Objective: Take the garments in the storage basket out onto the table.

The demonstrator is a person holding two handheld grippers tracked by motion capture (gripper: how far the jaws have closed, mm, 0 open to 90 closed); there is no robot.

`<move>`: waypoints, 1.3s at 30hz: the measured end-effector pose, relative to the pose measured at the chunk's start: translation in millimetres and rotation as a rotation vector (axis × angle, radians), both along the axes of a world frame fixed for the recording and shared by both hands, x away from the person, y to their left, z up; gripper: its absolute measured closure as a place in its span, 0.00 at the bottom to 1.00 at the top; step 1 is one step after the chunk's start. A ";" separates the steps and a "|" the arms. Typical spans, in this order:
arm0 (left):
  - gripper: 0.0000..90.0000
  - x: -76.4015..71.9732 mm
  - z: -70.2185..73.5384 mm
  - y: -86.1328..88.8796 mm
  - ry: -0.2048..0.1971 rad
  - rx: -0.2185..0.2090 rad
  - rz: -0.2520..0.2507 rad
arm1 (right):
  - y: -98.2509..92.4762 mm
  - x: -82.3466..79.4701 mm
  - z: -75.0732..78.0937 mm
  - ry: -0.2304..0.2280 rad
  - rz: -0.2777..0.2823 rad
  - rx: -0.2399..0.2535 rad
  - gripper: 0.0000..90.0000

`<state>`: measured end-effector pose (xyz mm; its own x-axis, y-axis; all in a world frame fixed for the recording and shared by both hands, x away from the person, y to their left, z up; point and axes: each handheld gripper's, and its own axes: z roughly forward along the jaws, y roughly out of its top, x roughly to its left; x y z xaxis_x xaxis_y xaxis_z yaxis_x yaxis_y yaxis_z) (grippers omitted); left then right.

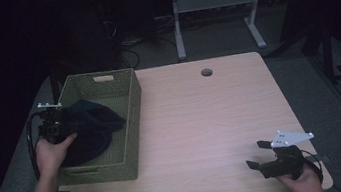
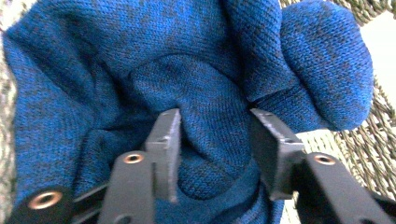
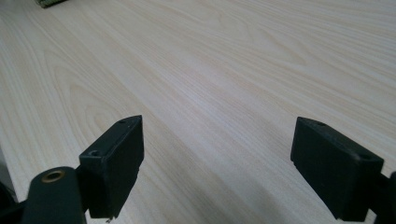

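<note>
Blue knit garment (image 2: 196, 84) fills woven basket (image 1: 127, 89), table (image 1: 212, 120) alongside.

High view: dim overall, surroundings beyond the pale wood-grain table (image 1: 202, 122) nearly black; the table is the brightest area, evenly lit, no glare. Dark knitted cloth (image 1: 87, 130) in the green woven basket (image 1: 130, 132) reads almost black.

Left gripper view: bright, cloth shows blue (image 2: 196, 70); near fingers (image 2: 166, 140) soft, slightly blurred.

Right gripper view: well lit, faint shadow under the fingers (image 3: 116, 158), far table softly defocused.
</note>
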<state>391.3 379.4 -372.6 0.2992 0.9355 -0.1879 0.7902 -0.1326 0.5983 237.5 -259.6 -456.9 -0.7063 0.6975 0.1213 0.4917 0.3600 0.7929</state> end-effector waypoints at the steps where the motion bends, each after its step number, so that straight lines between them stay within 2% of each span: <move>1: 0.69 -0.1 0.1 -0.3 0.003 0.001 -0.004 | -0.2 0.1 0.2 -0.002 0.000 0.001 0.19; 3: 0.77 0.0 0.7 -1.1 0.010 0.001 -0.014 | -0.5 0.1 0.6 -0.004 0.000 0.000 0.19; 4: 0.86 -0.7 1.9 -1.5 0.007 0.008 -0.023 | -0.8 -0.2 0.9 -0.005 0.000 0.001 0.19; 7: 0.90 -2.3 5.0 -3.0 0.002 0.013 -0.035 | -0.9 -0.6 1.2 -0.001 -0.003 0.005 0.19; 21: 0.93 -11.7 24.6 -9.7 -0.058 -0.037 -0.052 | -2.2 -0.9 1.4 -0.005 -0.004 0.009 0.19; 29: 0.93 -17.2 35.3 -8.7 -0.086 -0.091 -0.059 | -4.0 -0.8 1.9 -0.004 -0.012 0.014 0.19; 39: 0.93 -24.0 51.2 -8.3 -0.148 -0.161 -0.075 | -7.0 0.1 1.9 -0.008 -0.024 0.021 0.19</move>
